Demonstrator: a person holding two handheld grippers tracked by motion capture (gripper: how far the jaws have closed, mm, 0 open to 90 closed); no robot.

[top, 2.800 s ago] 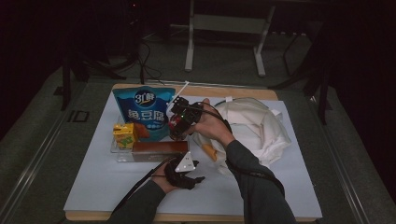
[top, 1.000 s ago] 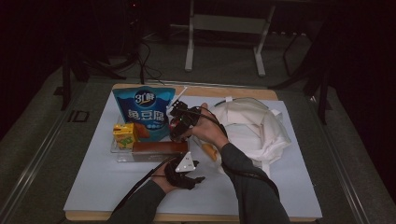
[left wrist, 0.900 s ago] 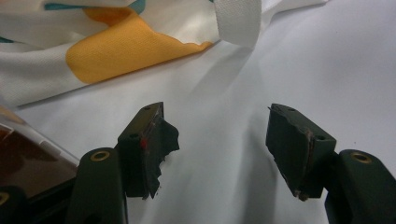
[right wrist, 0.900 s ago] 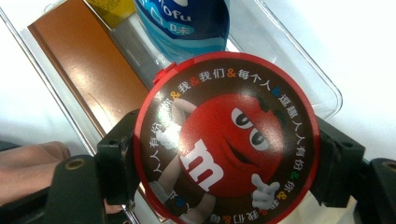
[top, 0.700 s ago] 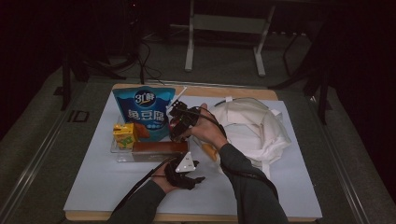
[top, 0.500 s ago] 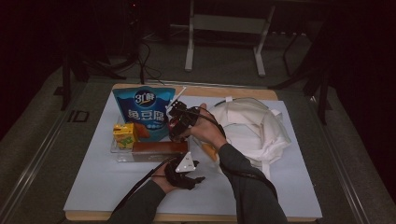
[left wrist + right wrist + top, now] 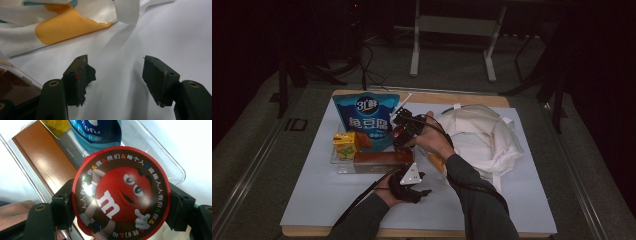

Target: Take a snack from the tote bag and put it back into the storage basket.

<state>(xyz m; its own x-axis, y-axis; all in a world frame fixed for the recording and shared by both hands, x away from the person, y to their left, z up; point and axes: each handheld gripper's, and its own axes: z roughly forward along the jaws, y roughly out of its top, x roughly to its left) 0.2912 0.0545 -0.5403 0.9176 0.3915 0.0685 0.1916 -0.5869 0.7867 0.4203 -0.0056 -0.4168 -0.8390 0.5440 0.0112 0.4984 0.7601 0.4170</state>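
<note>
My right gripper (image 7: 403, 131) hangs over the clear tray (image 7: 343, 169), shut on a round red M&M's tin (image 7: 121, 195) whose printed lid faces its camera. The tin (image 7: 399, 134) is gripped at its two sides by the black jaws. Under it in the tray lie a brown box (image 7: 45, 157) and a yellow juice box (image 7: 344, 145), and a blue snack bag (image 7: 367, 117) stands there. My left gripper (image 7: 120, 77) rests low on the white table cover near the front edge. It is open with nothing between its jaws, and its grey plate (image 7: 411, 174) is on top.
A white cloth bag (image 7: 482, 135) with an orange patch (image 7: 65, 25) lies crumpled at the right, just beyond the left gripper. The tray's corner with the brown box (image 7: 15, 85) is at that gripper's left. Dark floor and metal stand legs (image 7: 414, 45) surround the table.
Since the earliest frame the right hand with the tin has edged slightly nearer, toward the tray. Over the last second neither hand has moved.
</note>
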